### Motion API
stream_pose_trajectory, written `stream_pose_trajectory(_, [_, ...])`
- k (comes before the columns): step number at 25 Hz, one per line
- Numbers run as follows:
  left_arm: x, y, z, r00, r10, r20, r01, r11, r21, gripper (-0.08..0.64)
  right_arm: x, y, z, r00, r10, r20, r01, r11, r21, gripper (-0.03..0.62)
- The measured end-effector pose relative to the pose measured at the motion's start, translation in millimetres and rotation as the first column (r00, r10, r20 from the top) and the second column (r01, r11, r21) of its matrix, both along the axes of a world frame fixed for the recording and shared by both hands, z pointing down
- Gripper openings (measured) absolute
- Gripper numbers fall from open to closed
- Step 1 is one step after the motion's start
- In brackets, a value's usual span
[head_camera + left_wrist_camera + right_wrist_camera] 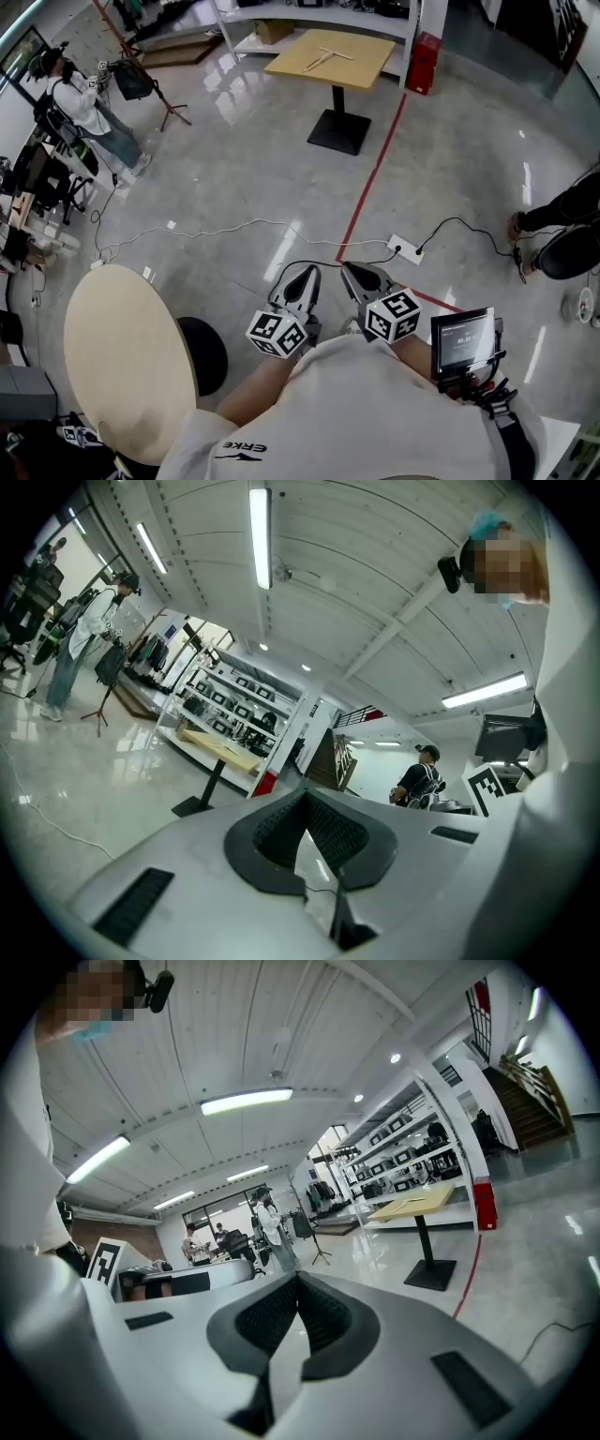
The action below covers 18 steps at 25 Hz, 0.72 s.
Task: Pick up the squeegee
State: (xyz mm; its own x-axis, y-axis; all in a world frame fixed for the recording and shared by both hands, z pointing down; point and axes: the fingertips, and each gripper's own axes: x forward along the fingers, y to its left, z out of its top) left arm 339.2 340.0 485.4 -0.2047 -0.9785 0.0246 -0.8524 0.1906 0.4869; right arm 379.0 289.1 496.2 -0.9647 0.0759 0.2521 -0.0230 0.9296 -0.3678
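Out of reach, nothing gripped.
Pale T-shaped squeegee lying on square yellow counter, well apart from closed left gripper and right gripper; arriving with jaws together risks shoving it off.

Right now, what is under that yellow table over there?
Under the yellow table stands one black post on a flat square black foot, on the shiny floor. The table covers the post's upper end and the floor just behind it.

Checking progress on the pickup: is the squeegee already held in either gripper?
No, the squeegee lies on the yellow table at the far side of the room.
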Motion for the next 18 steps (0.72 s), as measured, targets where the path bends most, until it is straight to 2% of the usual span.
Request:
stream_pose_trajectory(3, [-8.9,-9.8,-1.2,1.0,-0.028,0.001,0.028,1.0,0.008,0.005,-9.5,-10.5,-0.2,1.0,-0.024,0.001,0.024,1.0,0.002,0.003])
stream_pose_trajectory(7, [-26.6,-49.6,18.3,0.998,-0.067,-0.002,0.067,0.998,-0.005,0.005,-29.4,-56.3,18.0,0.999,-0.045,-0.001,0.045,0.999,-0.01,0.003])
stream_pose_trajectory(14, [-54.1,-42.2,1.6,0.997,-0.076,-0.014,0.076,0.997,-0.018,0.005,-55.5,-49.4,3.1,0.999,-0.047,-0.014,0.047,0.999,-0.027,0.003])
stream_pose_trajectory(18, [-81.6,-60.0,9.4,0.998,-0.065,-0.023,0.065,0.998,-0.02,0.005,-82.3,-67.5,12.2,0.999,-0.036,-0.027,0.035,0.999,-0.024,0.003])
